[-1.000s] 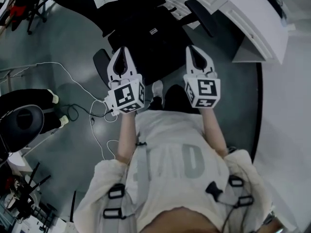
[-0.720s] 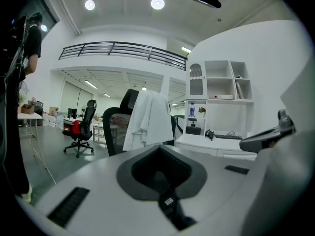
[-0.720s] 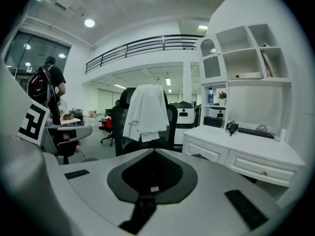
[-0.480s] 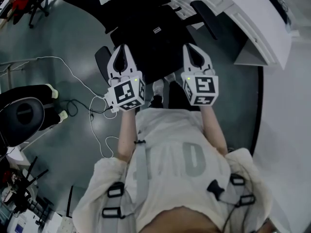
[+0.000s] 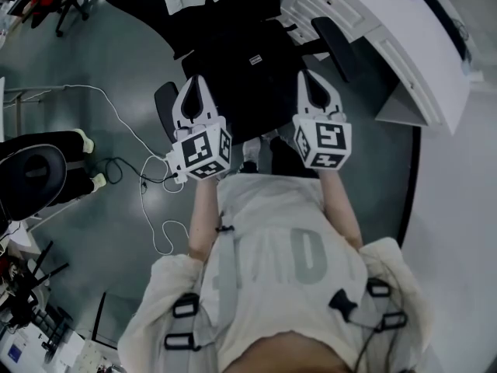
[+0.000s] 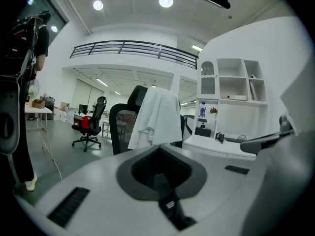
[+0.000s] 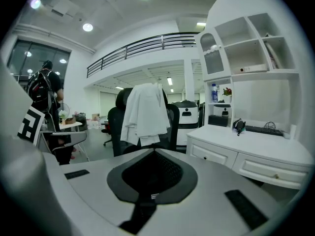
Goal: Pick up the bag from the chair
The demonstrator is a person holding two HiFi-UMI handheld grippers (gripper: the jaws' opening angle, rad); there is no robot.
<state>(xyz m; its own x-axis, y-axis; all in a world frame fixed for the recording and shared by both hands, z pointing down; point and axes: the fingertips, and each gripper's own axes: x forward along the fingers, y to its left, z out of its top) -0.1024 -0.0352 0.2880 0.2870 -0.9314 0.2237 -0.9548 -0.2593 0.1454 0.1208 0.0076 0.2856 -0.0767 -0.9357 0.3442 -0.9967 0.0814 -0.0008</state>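
Observation:
A black bag [image 5: 247, 72] with a small white tag lies on the seat of a black office chair [image 5: 165, 103] just ahead of me. My left gripper [image 5: 196, 84] is held over the seat's left front edge, its jaws shut with nothing in them. My right gripper [image 5: 307, 78] hovers over the seat's right front edge, also shut and empty. In the left gripper view, the left gripper [image 6: 160, 147] points at the chair back, which has a white cloth [image 6: 156, 117] draped over it. The right gripper [image 7: 154, 152] faces the same cloth [image 7: 143, 114].
A white desk [image 5: 392, 33] with drawers stands close on the right of the chair. The chair's right armrest [image 5: 331, 39] reaches toward it. A white cable [image 5: 128, 142] trails over the grey floor at the left, near another black chair [image 5: 31, 179]. A person [image 7: 45, 95] stands farther off.
Both grippers stay shut and almost in place. The chair and bag have shifted slightly down and right in the head view.

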